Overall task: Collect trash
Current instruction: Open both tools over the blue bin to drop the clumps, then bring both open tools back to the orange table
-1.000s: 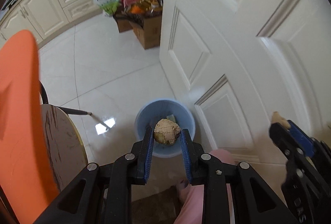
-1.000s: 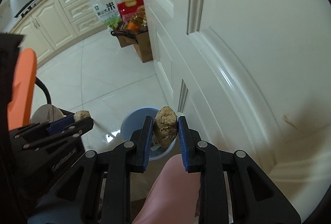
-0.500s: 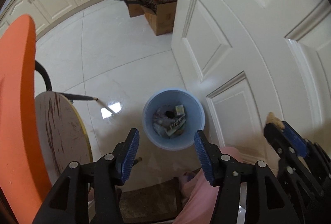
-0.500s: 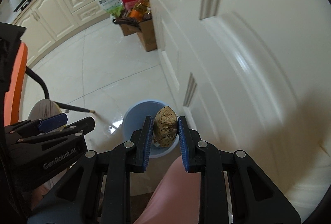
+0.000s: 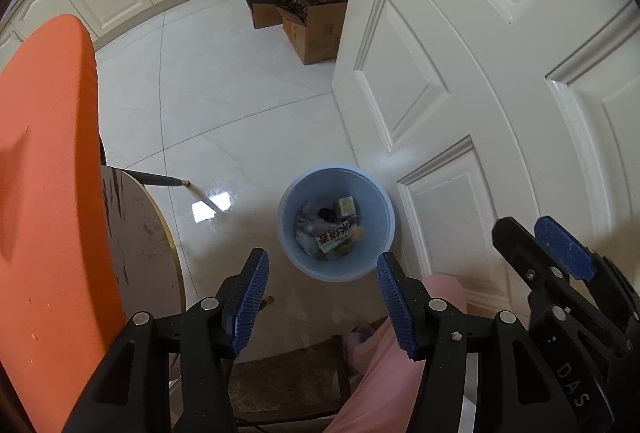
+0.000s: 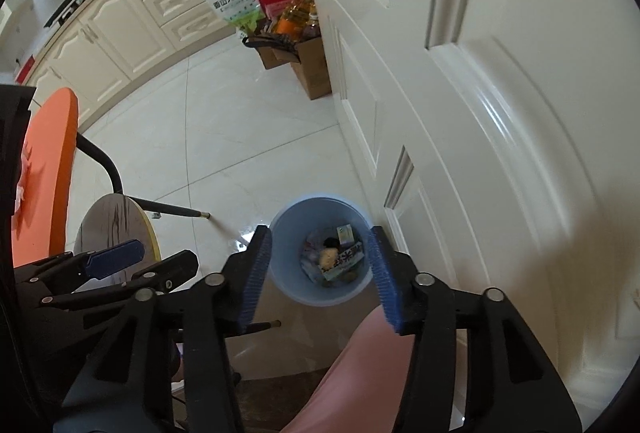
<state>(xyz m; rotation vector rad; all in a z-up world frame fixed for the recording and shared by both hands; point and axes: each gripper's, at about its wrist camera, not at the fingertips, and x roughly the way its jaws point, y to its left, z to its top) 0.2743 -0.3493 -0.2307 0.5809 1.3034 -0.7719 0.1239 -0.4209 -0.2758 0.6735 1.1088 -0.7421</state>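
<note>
Both grippers hang above the blue bin [image 5: 335, 225] with nothing between their pads. The left gripper [image 5: 322, 291] has its fingers spread wide, and the right gripper [image 6: 318, 271] is spread just as wide, its opening framing the bin mouth from above. The bin stands on the white tiled floor, close against the panelled door [image 5: 460, 81] on its right. Inside lie wrappers and a printed packet [image 6: 347, 260], with a pale brown lump [image 6: 329, 257] resting among them near the middle.

Little is at risk in the grip itself, since neither tool carries anything. The hazards lie around the bin. The right gripper sits near the door, so a careless swing away could knock a finger against the panel. The round wooden table [image 5: 140, 253] and the orange chair back [image 5: 48, 193] crowd the left side, near the left gripper, and a quick turn toward them could catch the edge. A pink-clad leg [image 5: 384, 373] is below both tools, in the near foreground. The bin looks light and stands free, so a nudge from a foot could tip it and spill the collected trash across the tiles.
</note>
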